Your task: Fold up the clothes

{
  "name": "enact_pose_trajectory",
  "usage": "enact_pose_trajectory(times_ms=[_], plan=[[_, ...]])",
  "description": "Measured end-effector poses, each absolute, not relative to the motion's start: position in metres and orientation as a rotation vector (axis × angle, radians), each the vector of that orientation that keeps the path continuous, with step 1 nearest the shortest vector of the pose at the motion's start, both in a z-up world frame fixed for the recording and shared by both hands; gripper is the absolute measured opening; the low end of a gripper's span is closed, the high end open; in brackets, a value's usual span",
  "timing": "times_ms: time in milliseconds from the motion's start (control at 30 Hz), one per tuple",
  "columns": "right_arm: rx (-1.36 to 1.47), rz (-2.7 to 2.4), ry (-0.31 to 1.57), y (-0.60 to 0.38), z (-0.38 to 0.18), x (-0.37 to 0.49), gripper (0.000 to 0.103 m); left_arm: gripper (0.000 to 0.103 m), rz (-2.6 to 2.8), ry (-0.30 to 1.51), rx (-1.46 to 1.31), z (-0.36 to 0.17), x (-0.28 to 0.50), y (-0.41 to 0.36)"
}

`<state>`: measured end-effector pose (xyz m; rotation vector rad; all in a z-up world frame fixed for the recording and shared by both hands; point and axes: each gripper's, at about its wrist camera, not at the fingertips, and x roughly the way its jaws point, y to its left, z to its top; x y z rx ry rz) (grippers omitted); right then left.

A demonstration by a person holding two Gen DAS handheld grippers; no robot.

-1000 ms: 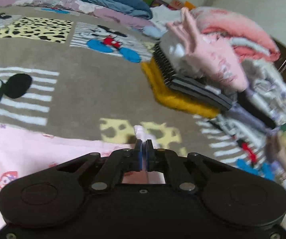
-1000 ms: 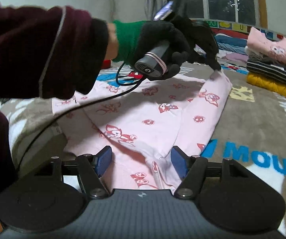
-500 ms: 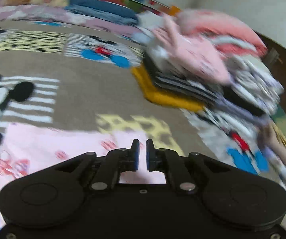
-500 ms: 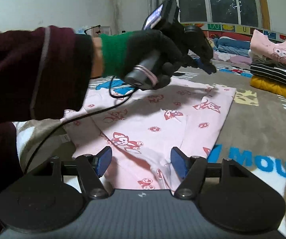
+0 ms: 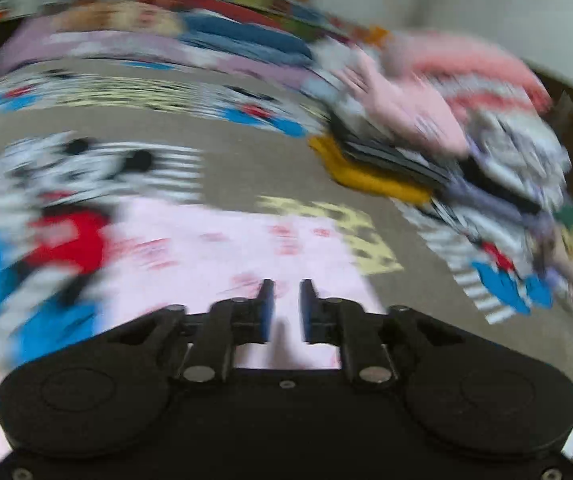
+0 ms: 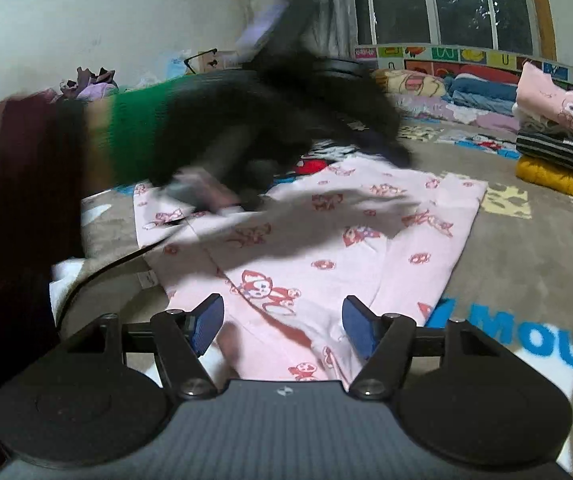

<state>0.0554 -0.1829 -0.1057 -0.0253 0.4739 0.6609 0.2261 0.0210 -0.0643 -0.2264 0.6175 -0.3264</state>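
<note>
Nearest, right gripper (image 6: 282,326): jaws spread wide, blue ribbed pads, nothing between them, low over the near end of the pink pajama pants (image 6: 318,240). Soft, thin cotton printed with small red cartoon animals, lying flat and partly folded on the blanket (image 6: 526,264), a plush grey-brown fleece with cartoon mouse patches and blue lettering. Above the far half of the pants, left gripper (image 5: 284,310), blurred by motion: jaws parted by a narrow gap, empty, gripped by a black-gloved hand (image 6: 286,120) with a green knit cuff. Farther right, a stack of folded clothes (image 6: 558,136): mustard fleece underneath, dark stripes, pink on top. Beyond, rumpled bedding and a dark window.
</note>
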Motion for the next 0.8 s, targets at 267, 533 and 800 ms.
enact_pose_trajectory(times_ms=[267,533,800], plan=[[-0.042,0.639,0.476,-0.181,-0.104,0.054,0.066,0.042,-0.030,0.538,-0.631,-0.066,0.136,0.164],[-0.043,0.582,0.502,-0.180,-0.114,0.054,0.066,0.042,-0.027,0.590,-0.862,-0.101,0.122,0.192],[-0.023,0.579,0.503,-0.182,-0.116,0.054,0.067,0.037,-0.040,0.580,-0.784,-0.108,0.136,0.170]])
